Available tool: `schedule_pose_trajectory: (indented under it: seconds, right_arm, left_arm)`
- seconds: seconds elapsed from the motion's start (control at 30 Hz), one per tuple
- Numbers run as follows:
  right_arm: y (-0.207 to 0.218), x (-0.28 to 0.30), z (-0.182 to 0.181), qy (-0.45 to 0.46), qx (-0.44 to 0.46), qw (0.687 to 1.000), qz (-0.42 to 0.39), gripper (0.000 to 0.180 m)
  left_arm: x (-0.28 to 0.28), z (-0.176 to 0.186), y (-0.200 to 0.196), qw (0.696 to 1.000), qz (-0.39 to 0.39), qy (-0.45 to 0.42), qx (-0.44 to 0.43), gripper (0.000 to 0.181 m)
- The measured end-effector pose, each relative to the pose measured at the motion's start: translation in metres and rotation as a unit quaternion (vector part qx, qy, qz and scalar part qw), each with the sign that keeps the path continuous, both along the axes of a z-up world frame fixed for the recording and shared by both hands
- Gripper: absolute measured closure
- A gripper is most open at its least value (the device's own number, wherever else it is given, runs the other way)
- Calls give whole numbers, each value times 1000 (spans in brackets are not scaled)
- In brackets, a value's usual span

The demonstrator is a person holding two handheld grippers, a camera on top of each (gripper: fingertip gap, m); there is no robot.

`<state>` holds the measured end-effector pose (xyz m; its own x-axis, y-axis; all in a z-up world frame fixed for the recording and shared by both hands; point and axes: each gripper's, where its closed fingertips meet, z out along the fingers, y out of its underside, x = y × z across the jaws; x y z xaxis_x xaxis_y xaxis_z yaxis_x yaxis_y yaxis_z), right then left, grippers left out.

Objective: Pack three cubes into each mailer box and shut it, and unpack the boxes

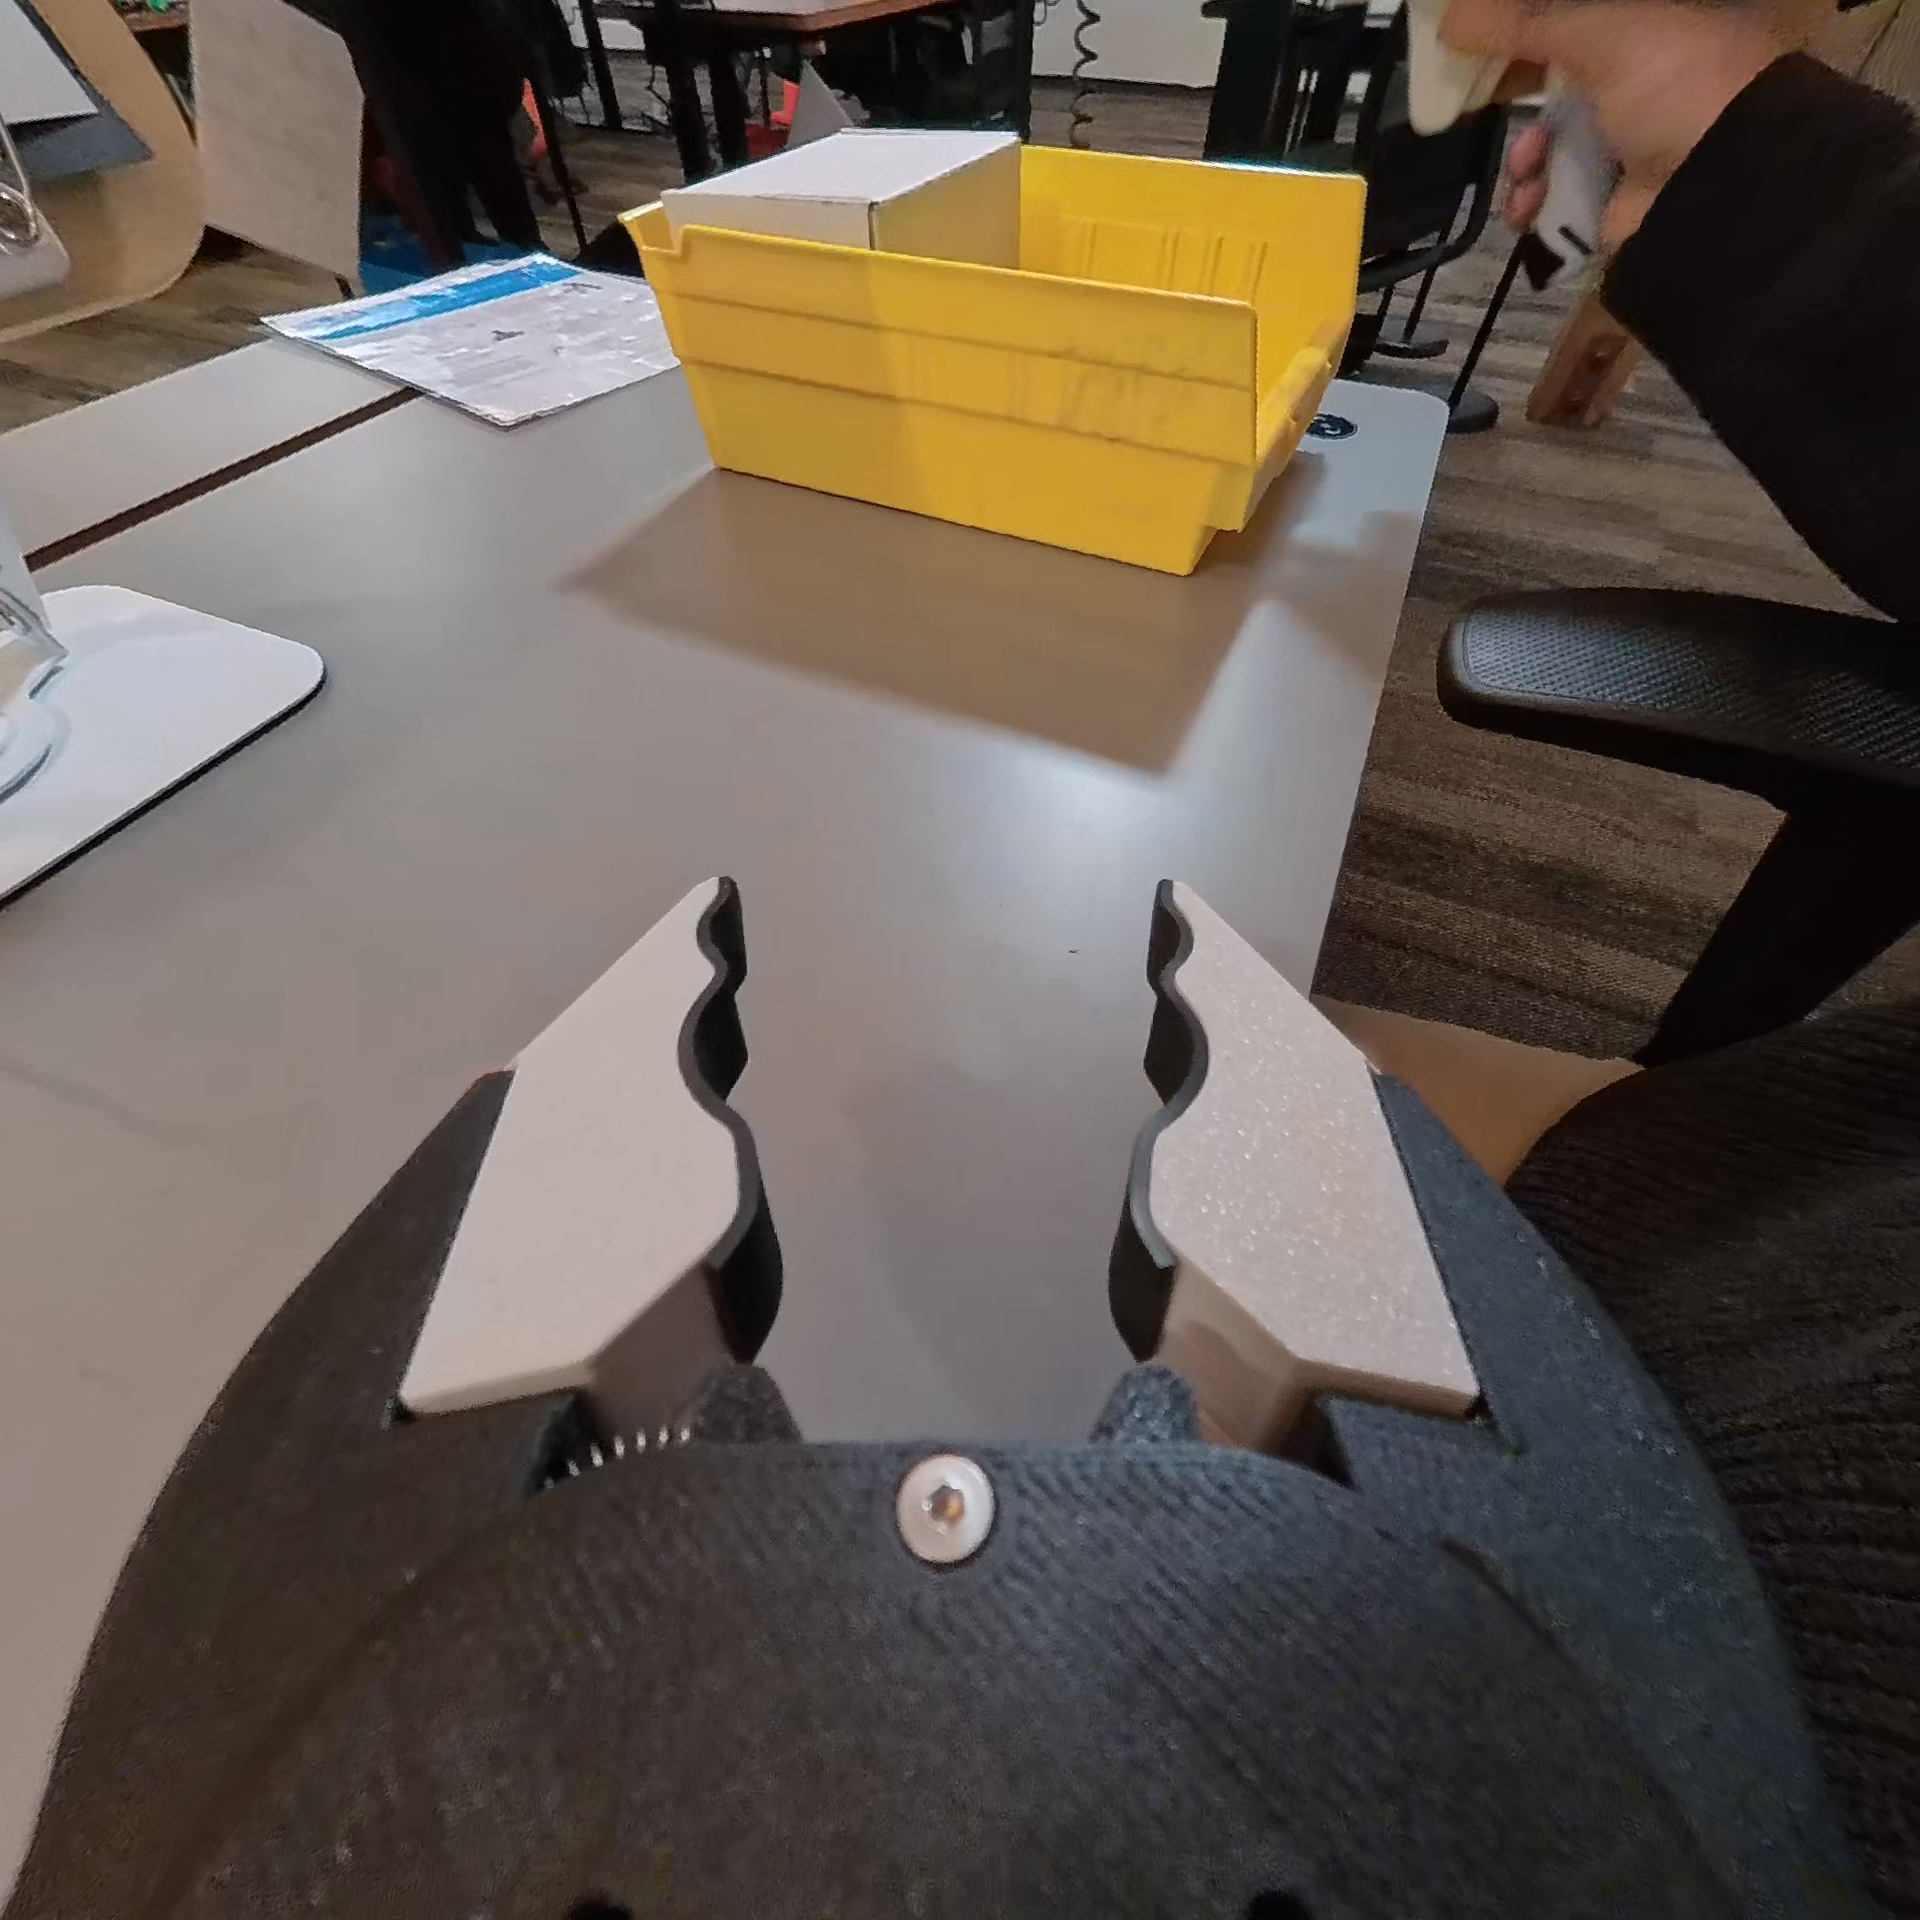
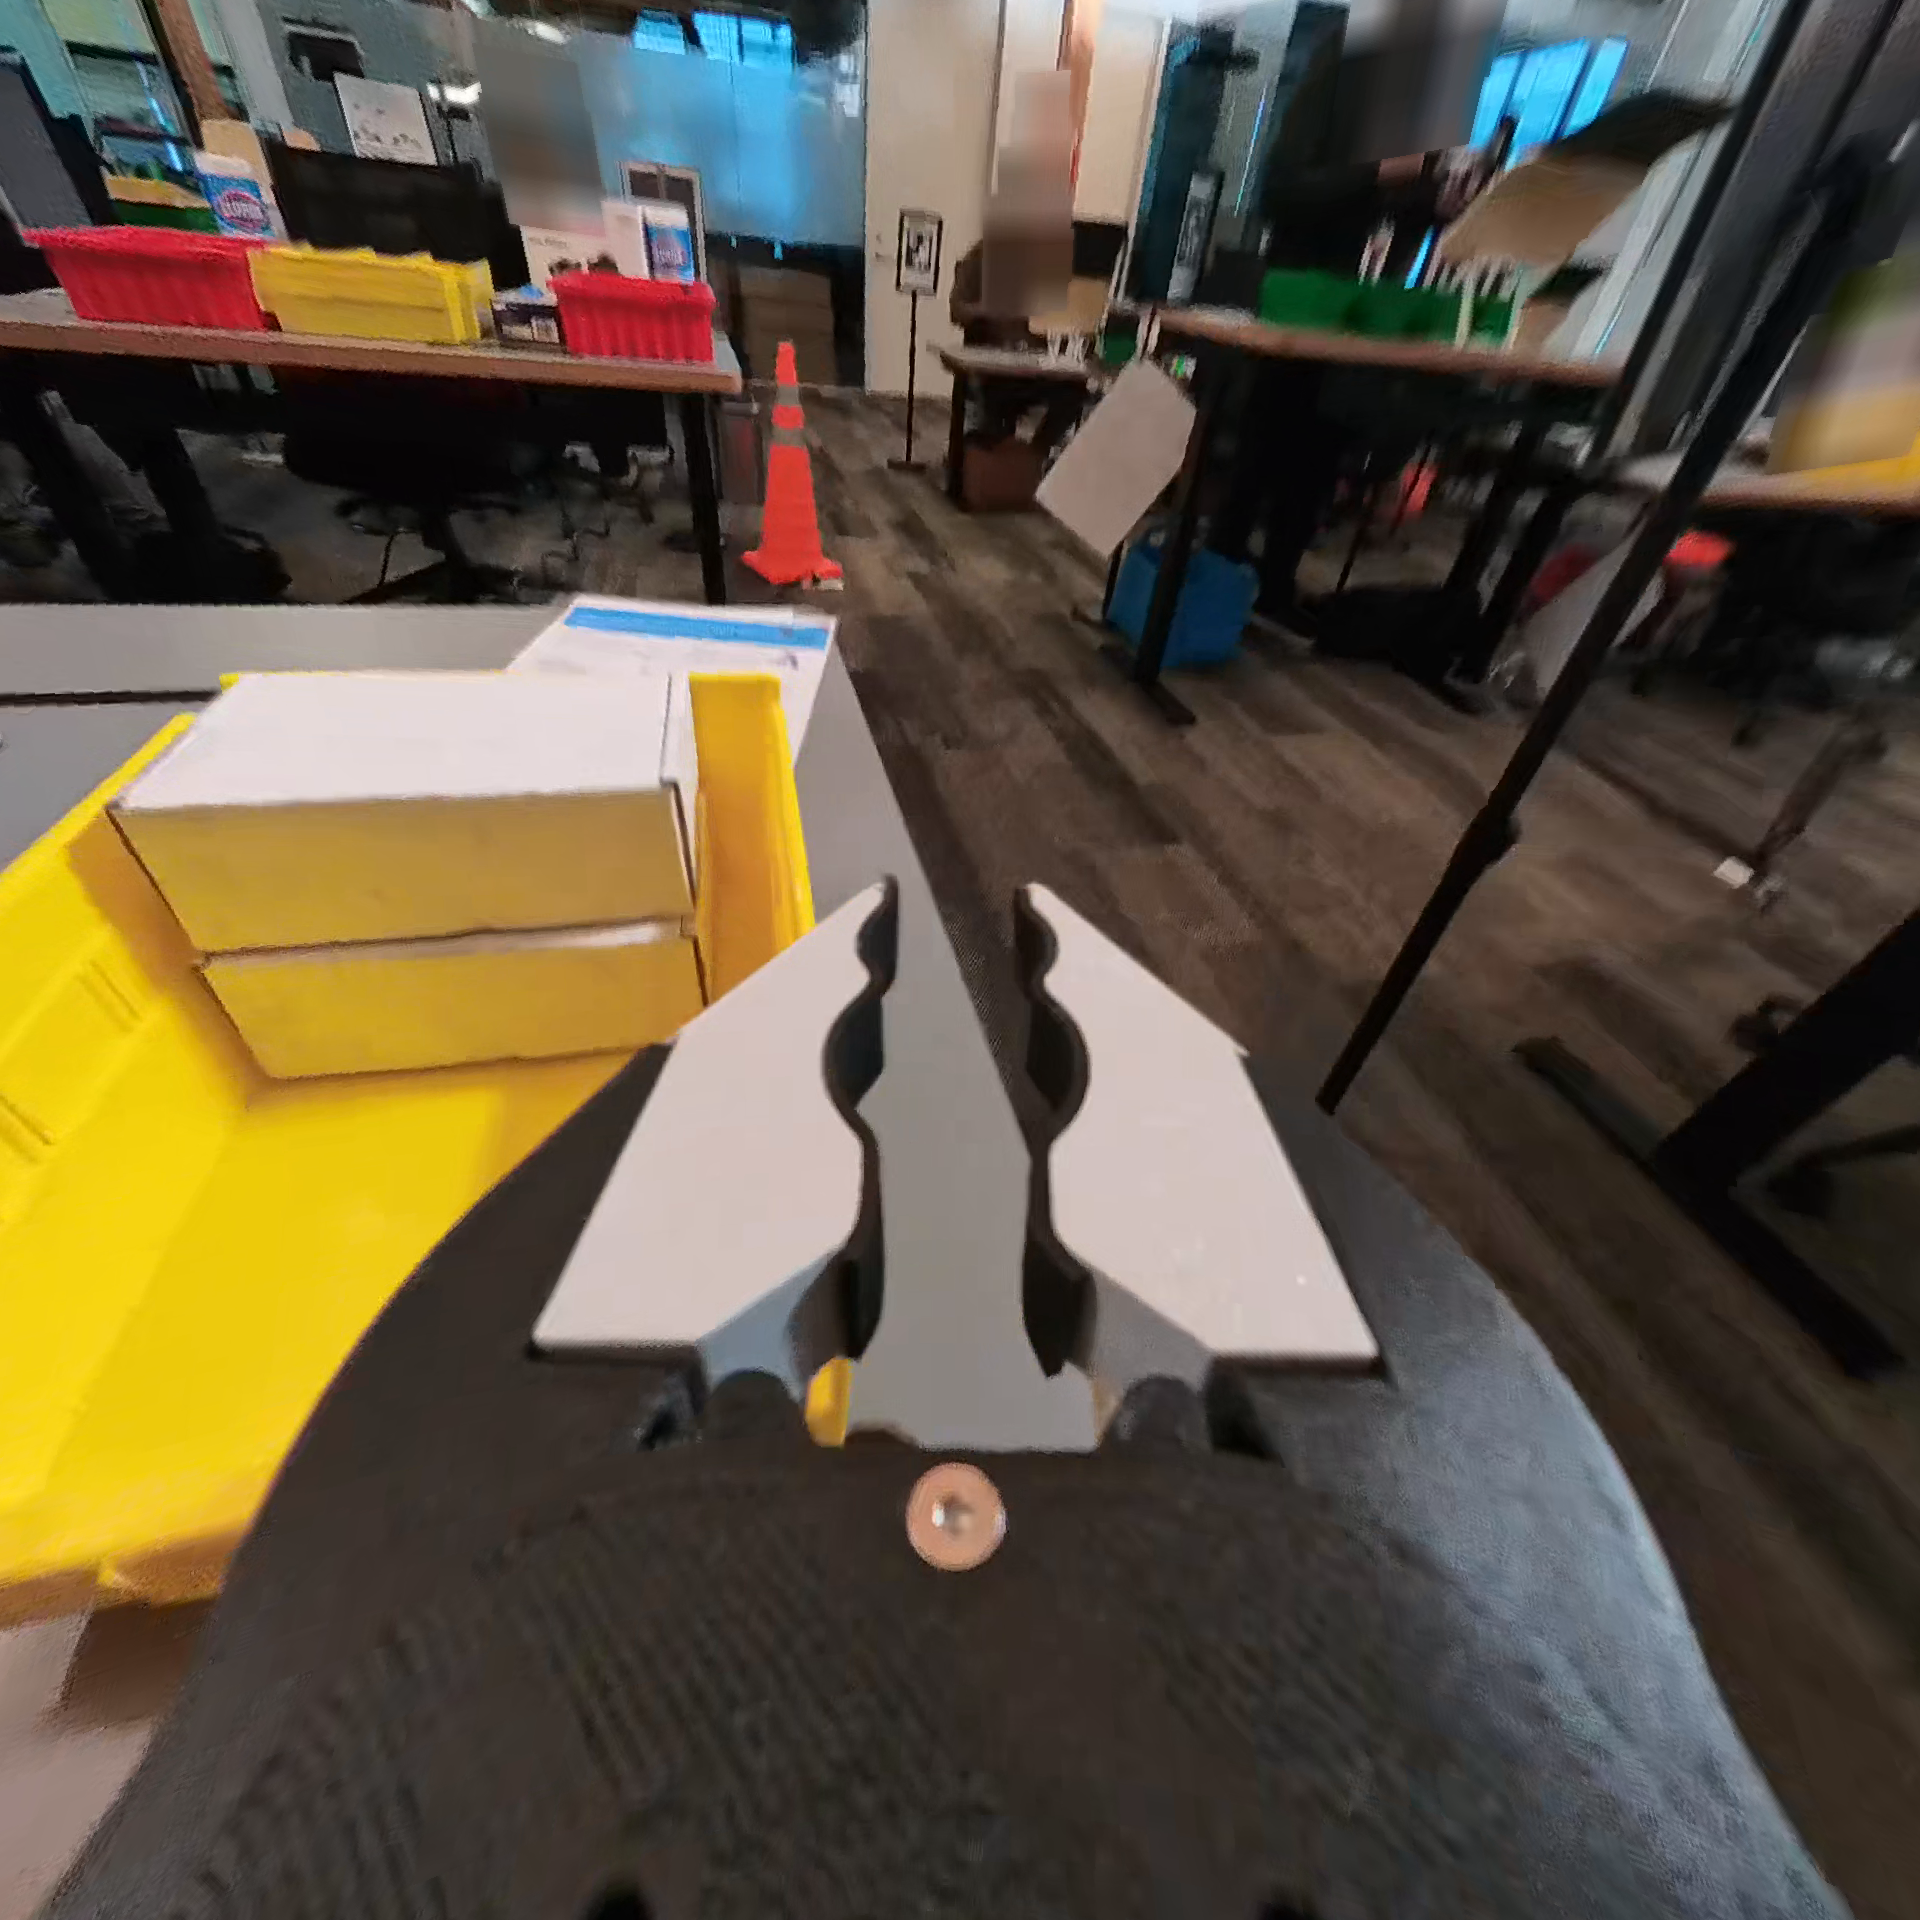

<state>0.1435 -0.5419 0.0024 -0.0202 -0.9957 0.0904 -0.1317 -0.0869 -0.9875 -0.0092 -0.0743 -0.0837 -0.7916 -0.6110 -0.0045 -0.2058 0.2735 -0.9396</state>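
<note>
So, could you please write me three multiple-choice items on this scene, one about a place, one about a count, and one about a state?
1. Where are the white mailer boxes?
A. Inside the yellow bin
B. On the floor
C. On the office chair

2. How many mailer boxes are stacked in the bin in the right wrist view?
A. Two
B. Four
C. Five

3. How is the left gripper?
A. Shut on a cube
B. Open and empty, over the grey table
C. Shut on a box flap

Answers:
1. A, as the yellow walls rise around the boxes.
2. A, as one closed box lies on top of another.
3. B, as bare tabletop shows between its parted fingers.
</note>
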Motion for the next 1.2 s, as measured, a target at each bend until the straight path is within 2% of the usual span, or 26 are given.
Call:
schedule_pose_trajectory:
  seconds: [0.13, 0.4, 0.6, 0.7, 0.73, 0.8, 0.83, 0.87, 0.97, 1.03, 1.1, 1.2]
  right_arm:
    - [-2, 9, -54, 89, 56, 994, 4, 122]
    - [16, 13, -58, 94, 152, 982, 60, 120]
    - [25, 22, -92, 154, 152, 975, 51, 107]
    - [31, 30, -109, 181, 152, 971, 48, 111]
    - [36, 33, -111, 182, 163, 968, 57, 124]
    - [46, 36, -114, 184, 183, 962, 82, 164]
    - [47, 36, -116, 182, 185, 962, 83, 173]
    - [47, 37, -116, 177, 188, 962, 85, 173]
    - [49, 35, -114, 168, 215, 958, 84, 172]
    - [52, 32, -114, 170, 226, 955, 93, 172]
    - [57, 29, -111, 180, 235, 949, 106, 172]
    - [76, 26, -103, 186, 229, 946, 132, 172]
  left_arm:
    - [-3, 3, -5, 1000, -3, -8, 3, 105]
    - [-9, 3, -10, 1000, -8, -21, 16, 104]
    - [-9, 2, -10, 1000, -7, -20, 19, 105]
    - [-8, 1, -9, 1000, -3, -19, 19, 105]
    - [-7, 1, -9, 1000, -1, -19, 20, 105]
    - [-4, 0, -6, 1000, 9, -17, 21, 103]
    - [-1, 0, -2, 999, 23, -15, 22, 100]
    - [4, 0, 4, 999, 43, -10, 22, 96]
    - [21, -2, 44, 988, 154, 12, 17, 85]
    - [31, 0, 90, 966, 258, 5, 23, 74]
    - [35, 6, 158, 919, 387, -34, 62, 62]
    - [20, 18, 253, 843, 519, -68, 121, 56]
